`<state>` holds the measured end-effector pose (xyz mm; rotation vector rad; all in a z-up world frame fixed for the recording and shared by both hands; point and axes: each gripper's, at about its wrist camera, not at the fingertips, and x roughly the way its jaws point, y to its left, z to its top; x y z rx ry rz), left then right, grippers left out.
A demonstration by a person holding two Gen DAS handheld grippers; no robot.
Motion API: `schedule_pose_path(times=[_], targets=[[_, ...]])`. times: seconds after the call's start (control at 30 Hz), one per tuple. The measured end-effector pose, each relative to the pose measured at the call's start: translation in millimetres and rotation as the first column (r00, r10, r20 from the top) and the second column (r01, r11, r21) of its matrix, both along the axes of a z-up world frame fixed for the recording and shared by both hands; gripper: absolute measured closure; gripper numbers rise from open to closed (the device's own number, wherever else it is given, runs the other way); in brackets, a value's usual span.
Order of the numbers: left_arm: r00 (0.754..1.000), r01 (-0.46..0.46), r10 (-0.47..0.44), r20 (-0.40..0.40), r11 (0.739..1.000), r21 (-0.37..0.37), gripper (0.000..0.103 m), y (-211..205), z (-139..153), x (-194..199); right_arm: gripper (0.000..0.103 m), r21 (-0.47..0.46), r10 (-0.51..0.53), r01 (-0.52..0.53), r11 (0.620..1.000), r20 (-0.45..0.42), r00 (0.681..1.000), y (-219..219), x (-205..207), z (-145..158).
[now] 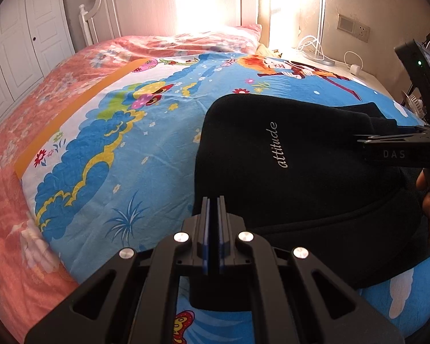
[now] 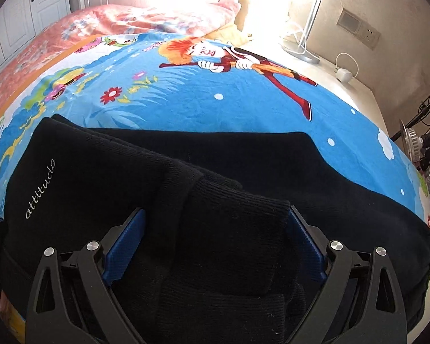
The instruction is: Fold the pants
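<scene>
Black knit pants (image 2: 186, 172), partly folded, are lying across the bed (image 1: 114, 149) near its front edge, long axis running side to side. Right gripper (image 2: 215, 240) is standing wide, straddling the ribbed cuff; left gripper (image 1: 213, 223), pinched shut and empty, is hovering at the pants' left edge, which only the left wrist view is showing.

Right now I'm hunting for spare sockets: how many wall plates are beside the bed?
2: a blank grey plate and a socket right of it, above the charger. Others may be hidden.
</scene>
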<state>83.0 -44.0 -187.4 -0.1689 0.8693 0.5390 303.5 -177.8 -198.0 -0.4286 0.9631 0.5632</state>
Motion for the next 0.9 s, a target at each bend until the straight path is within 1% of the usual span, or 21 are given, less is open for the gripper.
schedule_pose_path(times=[0.03, 0.1, 0.17, 0.2, 0.3, 0.37, 0.47, 0.53, 0.6, 0.7, 0.77, 0.87, 0.9], targets=[[1.0, 0.0, 0.0, -0.002, 1.0, -0.001, 0.098, 0, 0, 1, 0.011, 0.015, -0.005, 0.005, 1.0, -0.004, 1.0, -3, 1, -2], [1.0, 0.0, 0.0, -0.003, 1.0, 0.001, 0.098, 0, 0, 1, 0.01, 0.018, -0.009, 0.009, 1.0, -0.01, 1.0, -5, 1, -1], [1.0, 0.001, -0.001, -0.005, 1.0, 0.005, 0.098, -1, 0, 2, 0.011, 0.018, -0.013, 0.013, 1.0, 0.001, 1.0, -5, -1, 6], [1.0, 0.001, -0.001, -0.005, 1.0, 0.007, 0.098, -1, 0, 1, 0.011, 0.034, -0.013, 0.013, 0.999, 0.016, 1.0, -7, -5, 13], [1.0, 0.001, -0.001, -0.002, 1.0, 0.003, 0.098, 0, 0, 2, 0.011, 0.093, 0.017, -0.024, 0.995, 0.076, 0.997, -15, -28, 38], [1.0, 0.001, -0.001, -0.003, 1.0, 0.006, 0.098, 0, 0, 1, 0.011, 0.097, 0.027, -0.037, 0.995, 0.103, 0.994, -22, -43, 48], [1.0, 0.002, -0.002, -0.002, 1.0, 0.005, 0.098, 0, 0, 2, 0.011, 0.096, 0.029, -0.039, 0.995, 0.111, 0.993, -33, -59, 52], [1.0, 0.002, -0.002, -0.001, 1.0, 0.005, 0.098, 0, -1, 2, 0.011, 0.082, 0.035, -0.044, 0.996, 0.114, 0.993, -37, -66, 50], [1.0, 0.001, -0.001, -0.002, 1.0, 0.004, 0.098, 0, -1, 2, 0.011, 0.048, 0.041, -0.047, 0.998, 0.119, 0.992, -38, -70, 41], [1.0, 0.0, 0.0, -0.001, 1.0, 0.004, 0.098, -1, -1, 2, 0.011, 0.014, 0.027, -0.028, 1.0, 0.077, 0.997, -41, -66, 20], [1.0, 0.002, -0.002, -0.002, 1.0, 0.005, 0.098, -1, -1, 3, 0.01, 0.02, 0.021, -0.022, 1.0, 0.041, 0.999, -44, -63, 9], [1.0, -0.001, 0.001, 0.002, 1.0, 0.0, 0.098, -1, 0, 2, 0.008, 0.015, 0.024, -0.025, 1.0, 0.057, 0.998, -43, -65, 4], [1.0, -0.01, 0.01, 0.022, 1.0, -0.02, 0.098, 1, 2, 1, 0.008, 0.013, 0.024, -0.025, 1.0, 0.062, 0.998, -43, -66, 3]])
